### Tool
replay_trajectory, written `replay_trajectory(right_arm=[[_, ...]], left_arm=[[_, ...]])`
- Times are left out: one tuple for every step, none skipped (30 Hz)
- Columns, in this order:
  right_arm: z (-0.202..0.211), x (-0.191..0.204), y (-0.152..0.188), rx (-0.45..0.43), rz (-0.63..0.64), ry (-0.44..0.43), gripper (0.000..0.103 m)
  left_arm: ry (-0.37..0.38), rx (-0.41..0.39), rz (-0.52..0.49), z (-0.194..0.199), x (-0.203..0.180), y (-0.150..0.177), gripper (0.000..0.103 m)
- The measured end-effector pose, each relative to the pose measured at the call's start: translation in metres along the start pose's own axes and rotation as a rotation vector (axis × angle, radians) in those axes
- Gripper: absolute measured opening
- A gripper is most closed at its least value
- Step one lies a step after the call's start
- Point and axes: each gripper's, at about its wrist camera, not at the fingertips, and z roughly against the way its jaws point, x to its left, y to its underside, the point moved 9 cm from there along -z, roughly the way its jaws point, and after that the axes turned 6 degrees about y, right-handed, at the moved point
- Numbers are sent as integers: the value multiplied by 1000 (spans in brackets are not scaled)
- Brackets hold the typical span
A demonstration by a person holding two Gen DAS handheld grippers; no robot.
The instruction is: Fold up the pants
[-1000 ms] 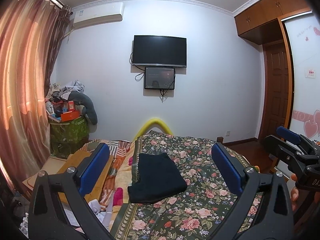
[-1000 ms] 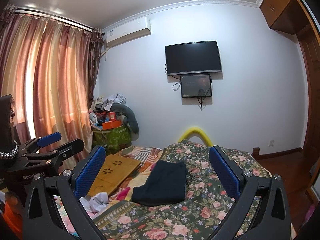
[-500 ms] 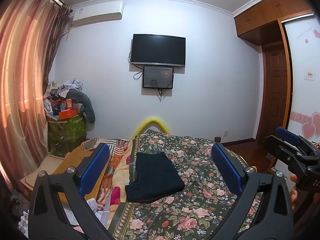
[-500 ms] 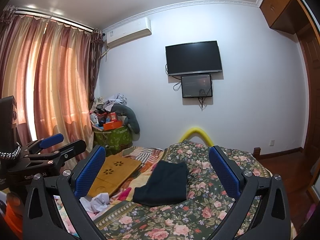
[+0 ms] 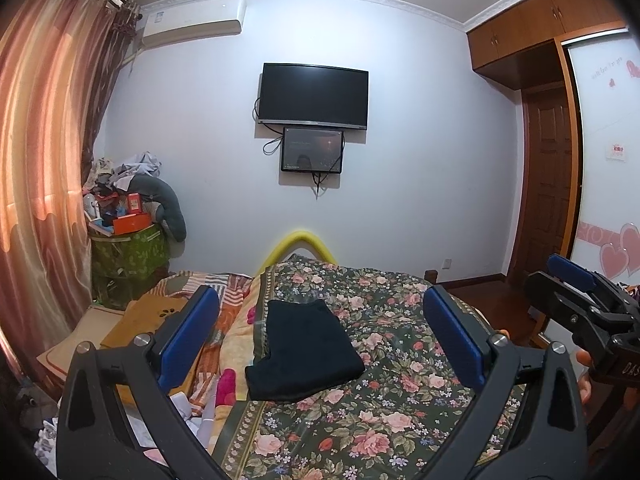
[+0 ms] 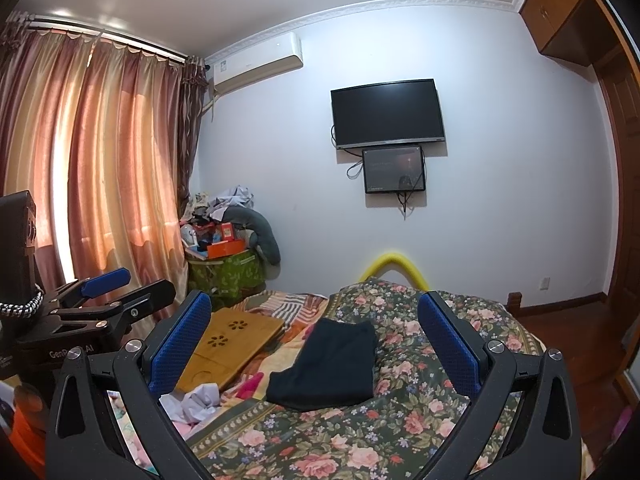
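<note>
Bedroom, white walls. Bed with a dark green floral-print bedspread (image 5: 400, 364) fills the lower centre of both views. Black wall-mounted TV (image 5: 313, 94) upper centre, smaller dark screen (image 5: 312, 150) just below it. White air-conditioner unit (image 5: 192, 22) upper left, pink-orange curtains (image 5: 44, 152) down the left edge. Green fabric bin piled with clutter (image 5: 128, 256) in the corner at left. Brown wooden wardrobe and door (image 5: 548, 184) at right. Yellow curved foam tube (image 5: 304, 240) at the far end of the bed.

Black pants, folded into a compact rectangle (image 5: 304, 350), lie flat on the bedspread, lower centre of the frame, near its left border.

Left claw (image 5: 320, 340): blue-padded fingers spread wide, holding nothing, raised above the bed, pants visible in the gap between them and clear of both pads. Right claw (image 6: 316, 344): same, wide apart, empty, pants (image 6: 332, 364) framed between the fingers, no contact.

In the left view the right claw shows at the right edge (image 5: 576, 300), well apart from the pants.

Left of the pants: striped and patterned bedding, a light wooden lap tray with flower cut-outs (image 6: 228, 344), and crumpled white cloth (image 6: 196, 400) at lower left. Right of the pants the bedspread is bare up to the bed edge; dark wood floor (image 6: 580, 328) beyond.
</note>
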Motion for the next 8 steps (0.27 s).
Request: replay_trajectory(right_arm=[[0,0,1,1,-1,0,103],[0,1,0,1,-2,0,103],[0,1,1,0,-2,1,103],[0,1,1,0,-2,0,103],[-1,1,1,2,-2,0,103],[-1,2,2,3,-1,0,103],[-2,2,2,4,-1,0,103],[-3,3,2,5,-1,0,103]], left_arm=[[-1,0,-2,0,0,0,103],[0,-1,-3,1,-1,1,103],[0,-2,-4,1,-1,0,103],[1,-3,-4,2,-1,1,103],[2,-2,-4,2,-2,1,103],[1,-2,-3,2,-1,1,103],[-1,-3,-1,2,-1,1,103],[-2,-2,-1,2,0,1,103]])
